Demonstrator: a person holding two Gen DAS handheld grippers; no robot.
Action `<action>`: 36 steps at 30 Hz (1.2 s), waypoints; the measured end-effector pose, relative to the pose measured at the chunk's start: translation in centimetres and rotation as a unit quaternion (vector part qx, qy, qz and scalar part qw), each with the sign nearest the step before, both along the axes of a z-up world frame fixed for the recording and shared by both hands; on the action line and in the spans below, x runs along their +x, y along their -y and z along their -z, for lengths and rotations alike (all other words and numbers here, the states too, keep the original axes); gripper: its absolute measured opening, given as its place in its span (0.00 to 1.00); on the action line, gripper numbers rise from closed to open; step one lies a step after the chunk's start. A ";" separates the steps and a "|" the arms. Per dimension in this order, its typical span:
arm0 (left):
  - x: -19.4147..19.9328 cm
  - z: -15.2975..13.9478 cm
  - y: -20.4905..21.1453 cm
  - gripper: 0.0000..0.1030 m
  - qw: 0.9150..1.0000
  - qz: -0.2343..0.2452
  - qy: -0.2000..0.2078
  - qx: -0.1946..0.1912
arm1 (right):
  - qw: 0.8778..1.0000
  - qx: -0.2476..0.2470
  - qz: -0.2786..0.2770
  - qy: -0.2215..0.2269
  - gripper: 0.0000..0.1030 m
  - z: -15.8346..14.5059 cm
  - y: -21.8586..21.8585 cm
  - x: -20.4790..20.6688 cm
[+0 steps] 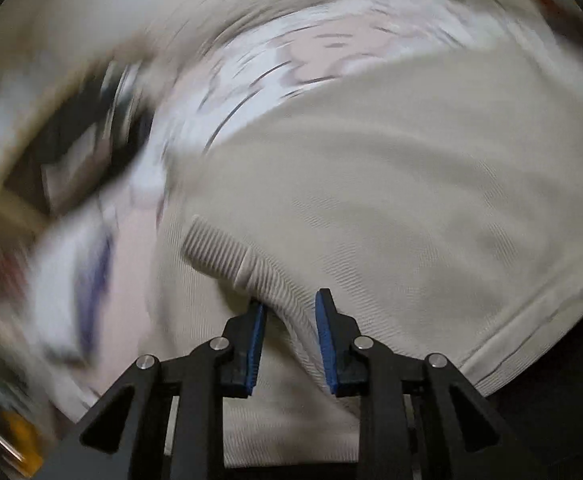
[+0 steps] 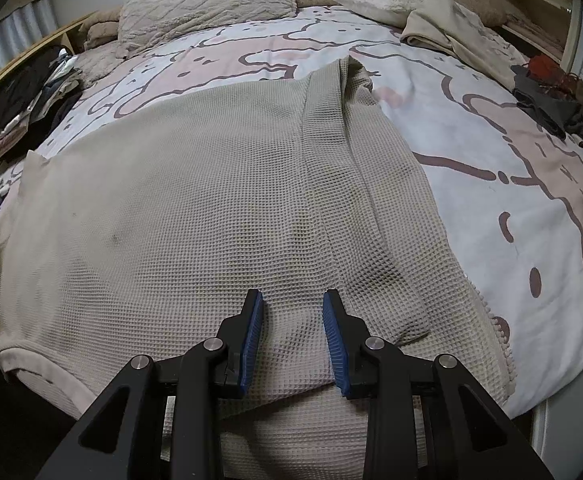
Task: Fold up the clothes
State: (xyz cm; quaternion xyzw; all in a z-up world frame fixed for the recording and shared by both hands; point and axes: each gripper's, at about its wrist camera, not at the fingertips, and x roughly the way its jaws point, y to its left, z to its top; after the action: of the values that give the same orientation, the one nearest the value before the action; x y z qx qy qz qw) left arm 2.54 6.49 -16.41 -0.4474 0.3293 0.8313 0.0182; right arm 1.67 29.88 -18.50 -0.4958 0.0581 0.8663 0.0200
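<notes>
Beige waffle top (image 2: 195, 208) flat on bed (image 2: 491, 168), long axis near-to-far; right tongs (image 2: 292, 340) spread above near hem, left tongs (image 1: 291, 340) spread round ribbed cuff (image 1: 251, 268).

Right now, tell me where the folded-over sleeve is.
In the right wrist view, the sleeve lies on the beige waffle-knit top, right of centre, ahead of the right gripper.

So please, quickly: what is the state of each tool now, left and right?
Left tool: jaws apart around the ribbed cuff of the beige garment; whether they grip it cannot be told.
Right tool: open, holding nothing, above the waffle-knit garment.
</notes>
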 end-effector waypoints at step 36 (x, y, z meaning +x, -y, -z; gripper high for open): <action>0.8 -1.1 11.8 0.26 0.958 -0.233 0.069 0.154 | 1.000 0.007 -0.013 0.000 0.31 0.0 0.2 0.1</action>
State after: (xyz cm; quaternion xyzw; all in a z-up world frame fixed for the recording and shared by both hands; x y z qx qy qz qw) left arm 3.29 -5.36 -15.34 -0.5594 0.0817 0.8205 -0.0844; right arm 1.78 29.68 -18.47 -0.4959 0.0457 0.8671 0.0125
